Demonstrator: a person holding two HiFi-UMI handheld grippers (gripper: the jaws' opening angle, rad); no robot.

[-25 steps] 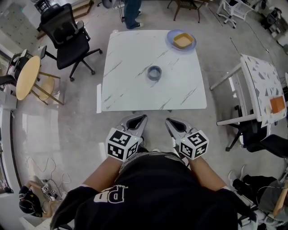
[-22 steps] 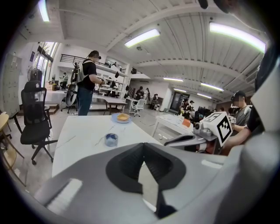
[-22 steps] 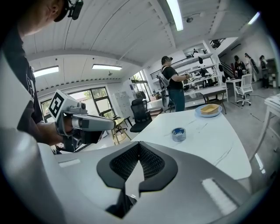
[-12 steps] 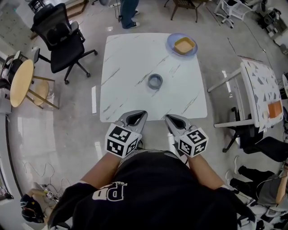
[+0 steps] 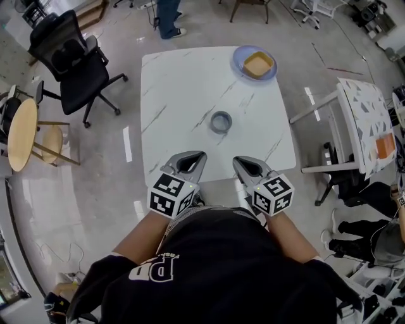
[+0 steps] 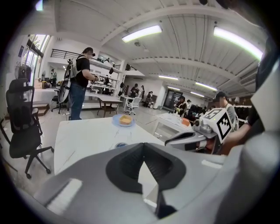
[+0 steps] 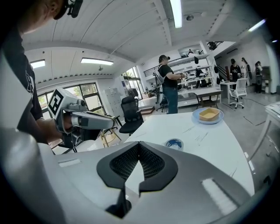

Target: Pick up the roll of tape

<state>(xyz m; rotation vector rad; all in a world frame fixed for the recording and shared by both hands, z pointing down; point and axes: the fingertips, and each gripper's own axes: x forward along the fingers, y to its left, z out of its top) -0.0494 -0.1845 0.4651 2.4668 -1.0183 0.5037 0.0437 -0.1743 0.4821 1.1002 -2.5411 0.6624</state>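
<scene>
The roll of tape (image 5: pixel 221 121), a small grey-blue ring, lies flat near the middle of the white marble table (image 5: pixel 177 82). My left gripper (image 5: pixel 200 155) and right gripper (image 5: pixel 236 161) hover side by side over the table's near edge, both short of the roll, both shut and holding nothing. In the left gripper view only the top of the tape (image 6: pixel 121 145) shows above the closed left gripper (image 6: pixel 143 145). From the right gripper view the tape (image 7: pixel 174 143) lies ahead and slightly right of the closed right gripper (image 7: pixel 139 145).
A blue plate (image 5: pixel 241 58) with a tan block on it sits at the table's far right corner. A black office chair (image 5: pixel 76 60) and a round wooden table (image 5: pixel 22 126) stand left. Another table (image 5: pixel 370 120) stands right. A person (image 5: pixel 166 16) stands beyond the far edge.
The table has come closer in the head view. Both grippers have moved forward from short of the table to over its near edge. They stay shut.
</scene>
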